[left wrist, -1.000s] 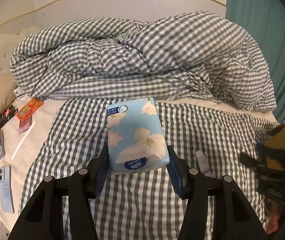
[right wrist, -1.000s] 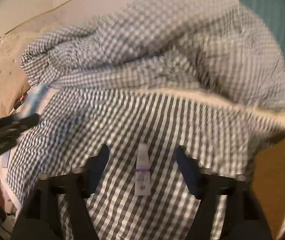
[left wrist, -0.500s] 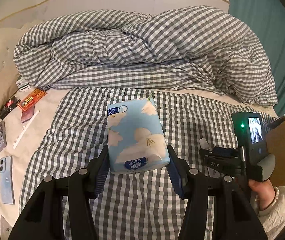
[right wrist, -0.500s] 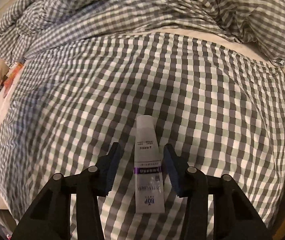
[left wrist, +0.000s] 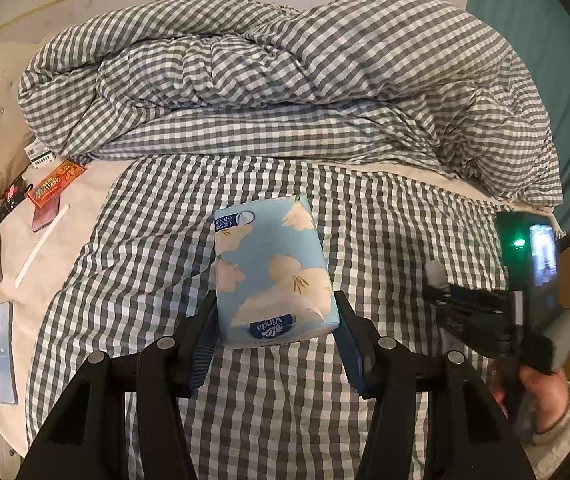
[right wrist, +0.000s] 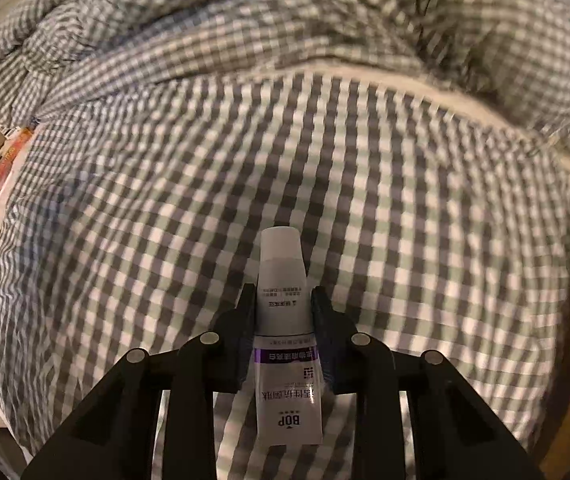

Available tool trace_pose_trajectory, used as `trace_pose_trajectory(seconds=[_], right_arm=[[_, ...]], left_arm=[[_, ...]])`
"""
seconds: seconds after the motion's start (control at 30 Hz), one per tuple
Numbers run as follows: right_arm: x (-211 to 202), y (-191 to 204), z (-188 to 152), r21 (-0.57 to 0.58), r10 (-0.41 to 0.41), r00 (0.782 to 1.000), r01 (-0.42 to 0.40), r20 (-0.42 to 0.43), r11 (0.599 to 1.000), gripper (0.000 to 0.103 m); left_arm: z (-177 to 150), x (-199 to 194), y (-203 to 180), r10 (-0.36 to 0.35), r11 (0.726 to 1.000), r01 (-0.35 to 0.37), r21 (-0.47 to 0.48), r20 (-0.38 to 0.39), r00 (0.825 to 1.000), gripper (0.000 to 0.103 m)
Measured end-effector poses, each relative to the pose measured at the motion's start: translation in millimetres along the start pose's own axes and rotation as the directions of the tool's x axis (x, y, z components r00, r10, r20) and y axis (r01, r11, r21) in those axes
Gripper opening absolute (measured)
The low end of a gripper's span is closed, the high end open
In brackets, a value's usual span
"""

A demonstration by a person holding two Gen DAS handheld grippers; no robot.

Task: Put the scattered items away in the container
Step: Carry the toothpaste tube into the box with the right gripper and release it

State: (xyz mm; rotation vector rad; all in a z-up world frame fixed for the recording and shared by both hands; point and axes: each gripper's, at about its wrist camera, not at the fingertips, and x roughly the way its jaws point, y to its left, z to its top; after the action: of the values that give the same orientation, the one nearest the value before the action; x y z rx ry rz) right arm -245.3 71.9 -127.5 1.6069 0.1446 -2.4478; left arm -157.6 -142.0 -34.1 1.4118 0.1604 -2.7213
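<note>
Right tool [right wrist: 283, 312] grips tube [right wrist: 285, 320]; phone [left wrist: 1, 350], cards [left wrist: 55, 184] lie aside.

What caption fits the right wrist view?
Right gripper shut on a white BOP tube above the checked bedsheet.

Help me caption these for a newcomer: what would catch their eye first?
Probably the blue floral tissue pack clamped in the left gripper above the checked bedspread, with the rumpled checked duvet behind it. Next, the white tube pinched in the right gripper, cap pointing away from the camera.
</note>
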Motion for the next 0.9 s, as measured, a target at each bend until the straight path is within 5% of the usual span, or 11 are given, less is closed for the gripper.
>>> trace_pose_trajectory(seconds=[0.53, 0.9], right_arm=[[-126.9, 2.3, -21.4, -0.016, 0.046, 0.986, -0.044, 0.16, 0.999, 0.027], [-200.8, -65.0, -53.4, 0.095, -0.014, 0.969, -0.009, 0.246, 0.995, 0.027]], left_arm=[[-4.1, -40.7, -37.3, -0.035, 0.999, 0.033, 0.04, 0.041, 0.999, 0.055], [-4.1, -89.9, -125.2, -0.123, 0.981, 0.107, 0.162, 0.092, 0.988, 0.055]])
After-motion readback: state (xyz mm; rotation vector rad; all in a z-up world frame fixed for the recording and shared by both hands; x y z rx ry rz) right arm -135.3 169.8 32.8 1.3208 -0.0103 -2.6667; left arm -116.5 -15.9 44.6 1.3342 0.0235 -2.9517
